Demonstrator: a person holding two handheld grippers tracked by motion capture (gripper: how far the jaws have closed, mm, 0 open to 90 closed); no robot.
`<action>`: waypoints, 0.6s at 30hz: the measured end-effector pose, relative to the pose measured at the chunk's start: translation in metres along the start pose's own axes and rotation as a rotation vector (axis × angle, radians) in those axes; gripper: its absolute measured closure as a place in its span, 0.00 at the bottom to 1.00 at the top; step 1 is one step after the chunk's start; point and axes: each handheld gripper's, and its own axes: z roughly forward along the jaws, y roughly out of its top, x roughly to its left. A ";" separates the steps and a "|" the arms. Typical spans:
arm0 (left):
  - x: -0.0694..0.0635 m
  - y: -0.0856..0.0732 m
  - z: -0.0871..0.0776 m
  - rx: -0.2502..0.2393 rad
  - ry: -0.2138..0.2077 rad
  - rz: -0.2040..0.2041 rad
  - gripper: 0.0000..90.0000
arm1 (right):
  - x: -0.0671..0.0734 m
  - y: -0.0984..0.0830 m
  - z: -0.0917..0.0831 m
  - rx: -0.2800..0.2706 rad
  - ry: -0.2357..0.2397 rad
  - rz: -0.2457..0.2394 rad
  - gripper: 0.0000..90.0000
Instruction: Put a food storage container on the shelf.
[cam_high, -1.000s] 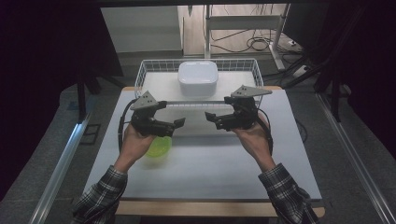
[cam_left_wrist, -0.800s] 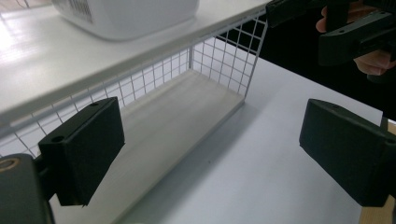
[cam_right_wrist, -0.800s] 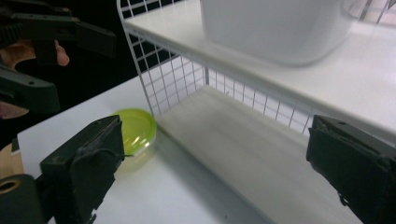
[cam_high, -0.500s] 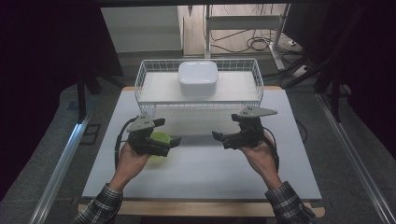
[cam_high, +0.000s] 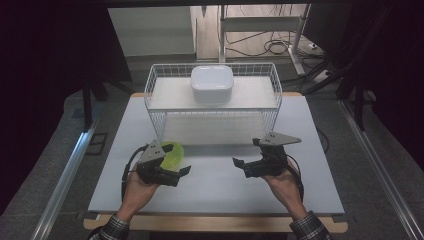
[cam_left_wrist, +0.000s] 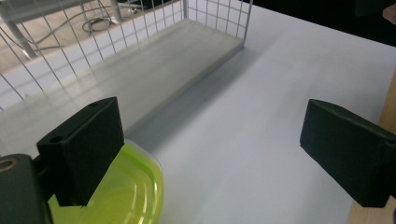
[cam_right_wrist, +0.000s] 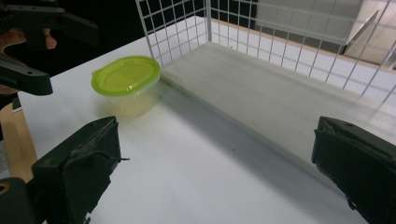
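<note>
Both hands are drawing back toward the desk's (cam_high: 220, 192) near edge. Left gripper (cam_high: 167, 167) and right gripper (cam_high: 250, 167), fingers apart, are holding nothing. Green-lidded tub (cam_right_wrist: 126, 77) is sitting before the wire basket (cam_high: 155, 82); next likely calls for straddling it.

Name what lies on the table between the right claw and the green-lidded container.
Nothing: in the right gripper view, bare white table runs from the right claw to the green-lidded container.

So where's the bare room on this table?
Free: the white mat between the left gripper and right gripper, and the rack's lower shelf. Crowded: beside the green tub, close under the left gripper.
</note>
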 end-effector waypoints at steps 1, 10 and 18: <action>-0.001 -0.003 0.000 0.000 0.002 -0.002 0.06 | 0.000 -0.003 -0.001 0.004 -0.002 0.005 0.02; -0.008 -0.030 -0.005 0.011 0.012 -0.036 0.07 | 0.000 -0.029 -0.010 0.032 -0.043 0.027 0.02; -0.017 -0.047 -0.010 0.037 0.018 -0.022 0.07 | 0.004 -0.051 -0.016 0.071 -0.059 0.012 0.02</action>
